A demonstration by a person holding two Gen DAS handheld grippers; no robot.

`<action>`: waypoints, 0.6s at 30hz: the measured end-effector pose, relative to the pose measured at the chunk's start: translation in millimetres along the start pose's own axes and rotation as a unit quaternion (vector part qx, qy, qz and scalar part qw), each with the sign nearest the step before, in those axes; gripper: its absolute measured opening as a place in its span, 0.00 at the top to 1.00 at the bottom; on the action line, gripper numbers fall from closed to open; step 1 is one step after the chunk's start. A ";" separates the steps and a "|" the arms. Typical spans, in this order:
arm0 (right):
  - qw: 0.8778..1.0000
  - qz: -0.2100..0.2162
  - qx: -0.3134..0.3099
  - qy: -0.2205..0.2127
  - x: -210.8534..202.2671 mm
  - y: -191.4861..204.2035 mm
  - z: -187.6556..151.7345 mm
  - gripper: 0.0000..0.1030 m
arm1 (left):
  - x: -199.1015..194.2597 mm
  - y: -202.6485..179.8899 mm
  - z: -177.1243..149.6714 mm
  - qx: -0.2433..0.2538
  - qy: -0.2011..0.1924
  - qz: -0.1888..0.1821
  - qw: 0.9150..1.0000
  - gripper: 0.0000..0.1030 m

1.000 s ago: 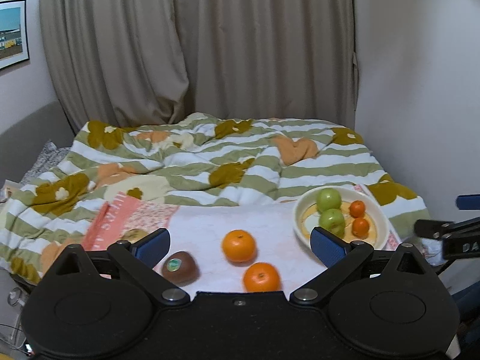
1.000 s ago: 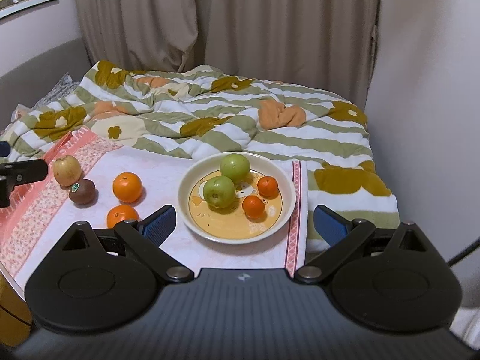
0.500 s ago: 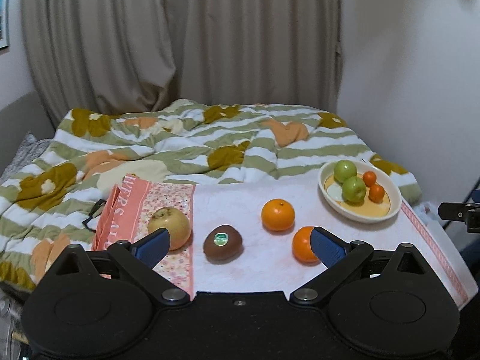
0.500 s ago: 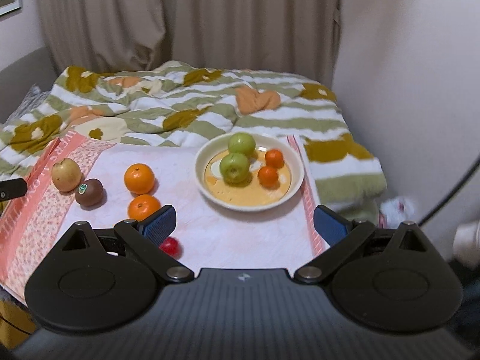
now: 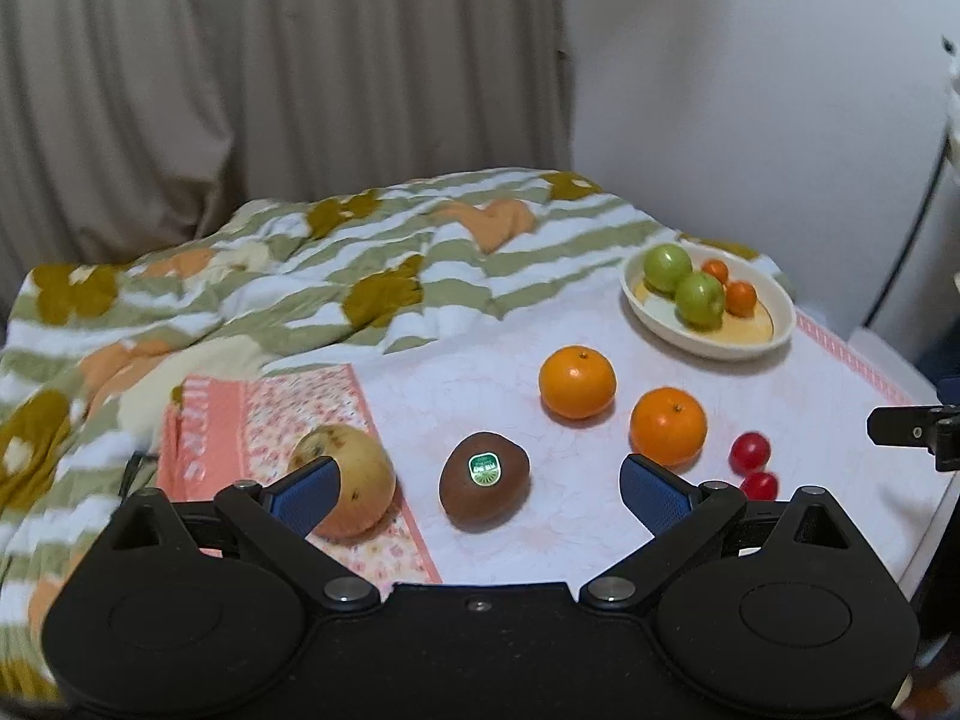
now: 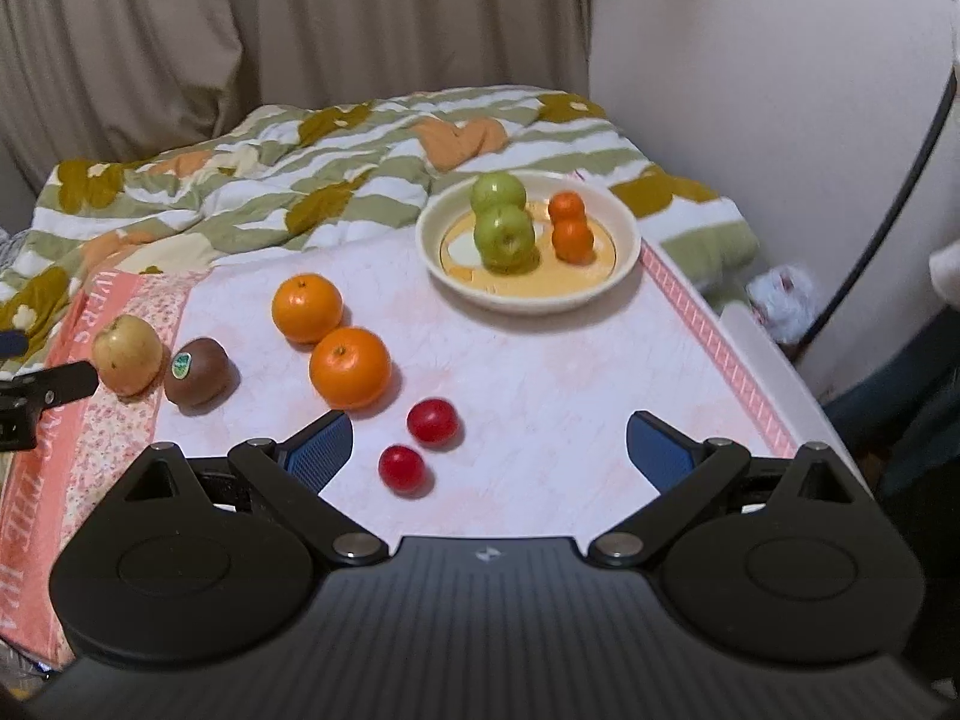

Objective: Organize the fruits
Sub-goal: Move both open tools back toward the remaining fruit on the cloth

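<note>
A cream plate holds two green apples and two small tangerines. On the pink cloth lie two oranges, a brown kiwi with a sticker, a yellow pear and two red cherry tomatoes. My left gripper is open, with the kiwi lying ahead between its fingers and the pear behind its left finger. My right gripper is open above the cloth's near edge, the tomatoes just inside its left finger.
A striped green-and-white quilt covers the bed behind the cloth. Curtains hang at the back and a white wall stands on the right. The cloth ends at a table edge on the right, with a crumpled bag beyond.
Both grippers have pulled back and risen, so more of the cloth's near side shows. The cherry tomatoes have come into the left view; the plate sits farther away in both.
</note>
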State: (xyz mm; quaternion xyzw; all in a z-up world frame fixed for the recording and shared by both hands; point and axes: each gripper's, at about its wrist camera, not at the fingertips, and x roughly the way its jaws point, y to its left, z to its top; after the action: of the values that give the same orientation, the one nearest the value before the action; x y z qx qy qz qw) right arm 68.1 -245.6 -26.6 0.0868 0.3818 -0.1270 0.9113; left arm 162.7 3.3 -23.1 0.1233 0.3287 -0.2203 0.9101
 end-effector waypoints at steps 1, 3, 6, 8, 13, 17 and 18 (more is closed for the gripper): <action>1.000 -0.003 0.003 0.004 4.5 3.4 -4.2 0.00 | 4.5 1.4 -0.5 0.008 0.000 -0.005 1.000 0.02; 1.000 -0.009 0.008 0.010 12.7 8.7 -11.8 0.00 | 16.0 3.6 -0.5 0.022 0.001 -0.015 1.000 0.03; 1.000 -0.015 0.015 0.019 25.4 16.6 -21.3 0.00 | 34.7 6.2 0.0 0.041 0.008 -0.029 0.999 0.04; 0.999 -0.023 0.021 0.021 33.3 20.3 -26.4 0.00 | 48.1 7.5 0.2 0.051 0.016 -0.040 0.998 0.07; 0.998 -0.035 0.036 0.033 51.6 27.6 -32.8 0.00 | 78.3 8.2 1.5 0.070 0.041 -0.054 0.995 0.08; 0.998 -0.034 0.034 0.043 62.7 31.9 -35.1 0.00 | 100.9 8.9 1.1 0.079 0.060 -0.063 0.993 0.14; 0.998 -0.031 0.036 0.045 65.3 32.8 -35.3 0.00 | 104.3 9.5 0.0 0.080 0.064 -0.064 0.993 0.15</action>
State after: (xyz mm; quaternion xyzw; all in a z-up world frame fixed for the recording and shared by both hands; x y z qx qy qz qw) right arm 98.3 -216.1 -95.9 0.1133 0.4200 -0.1653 0.8851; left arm 238.9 -21.7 -90.4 0.1879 0.3747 -0.2956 0.8584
